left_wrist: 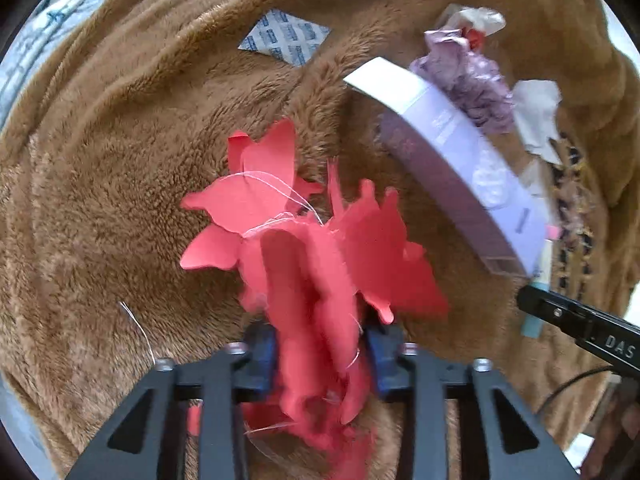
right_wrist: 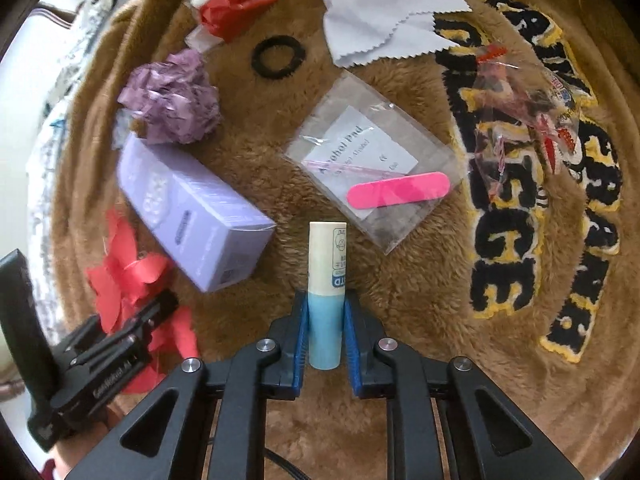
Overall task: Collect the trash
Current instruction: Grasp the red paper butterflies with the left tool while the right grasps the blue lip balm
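My left gripper (left_wrist: pixel 320 356) is shut on a bunch of red paper butterflies (left_wrist: pixel 304 232) strung on white thread, held just above a brown plush blanket (left_wrist: pixel 100 200). The bunch also shows in the right wrist view (right_wrist: pixel 128 280), with the left gripper (right_wrist: pixel 160 304) on it. My right gripper (right_wrist: pixel 326 312) is shut on a cream and light-blue lip balm stick (right_wrist: pixel 326 288) that points forward. A lilac box (right_wrist: pixel 192 208) lies between the two grippers; it shows in the left wrist view (left_wrist: pixel 460 168) too.
On the blanket lie a crumpled purple wrapper (right_wrist: pixel 172 98), a clear bag with a pink nail file (right_wrist: pixel 396 190), a black hair tie (right_wrist: pixel 278 56), a white cloth (right_wrist: pixel 384 12), a red and clear wrapper (right_wrist: pixel 232 4), a crinkled candy wrapper (right_wrist: pixel 528 108) and a blue-printed sachet (left_wrist: pixel 284 38).
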Tool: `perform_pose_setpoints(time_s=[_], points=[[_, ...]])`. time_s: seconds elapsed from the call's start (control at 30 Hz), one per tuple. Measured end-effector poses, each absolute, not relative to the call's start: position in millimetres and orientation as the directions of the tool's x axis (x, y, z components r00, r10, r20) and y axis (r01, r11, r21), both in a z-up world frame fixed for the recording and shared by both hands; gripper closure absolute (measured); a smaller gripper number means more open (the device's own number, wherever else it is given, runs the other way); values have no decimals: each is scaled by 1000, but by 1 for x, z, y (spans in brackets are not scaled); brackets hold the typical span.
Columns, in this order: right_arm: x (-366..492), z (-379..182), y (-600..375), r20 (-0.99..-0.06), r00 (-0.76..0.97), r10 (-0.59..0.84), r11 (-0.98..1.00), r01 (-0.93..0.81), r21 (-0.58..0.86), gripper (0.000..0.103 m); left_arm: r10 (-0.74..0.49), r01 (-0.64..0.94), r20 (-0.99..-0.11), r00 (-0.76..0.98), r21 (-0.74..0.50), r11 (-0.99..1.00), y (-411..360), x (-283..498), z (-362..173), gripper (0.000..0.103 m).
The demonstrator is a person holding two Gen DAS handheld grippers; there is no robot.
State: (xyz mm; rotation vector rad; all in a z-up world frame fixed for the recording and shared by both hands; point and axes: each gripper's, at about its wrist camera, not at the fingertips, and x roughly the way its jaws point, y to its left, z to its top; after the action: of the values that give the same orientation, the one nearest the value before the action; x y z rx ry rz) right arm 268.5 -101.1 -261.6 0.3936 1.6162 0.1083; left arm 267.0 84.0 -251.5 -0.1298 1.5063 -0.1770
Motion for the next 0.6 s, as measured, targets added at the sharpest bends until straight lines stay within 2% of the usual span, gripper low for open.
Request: perform_pose_setpoints(time_s=[0.17,0.27,0.6], points=[[255,-242,-115,-932,6,363,921,148,360,86,-242,25,-966,94,-241,970,88,262,-237,79],[252,-228,-120,-923,22,385,913,138,384,86,-258,27,-957,131,-257,966,86,260,-224,87],[246,-189,-133,-889,73,452,887,73,457,86,-281,72,-929,239,-272,960,86,233,-180,87]])
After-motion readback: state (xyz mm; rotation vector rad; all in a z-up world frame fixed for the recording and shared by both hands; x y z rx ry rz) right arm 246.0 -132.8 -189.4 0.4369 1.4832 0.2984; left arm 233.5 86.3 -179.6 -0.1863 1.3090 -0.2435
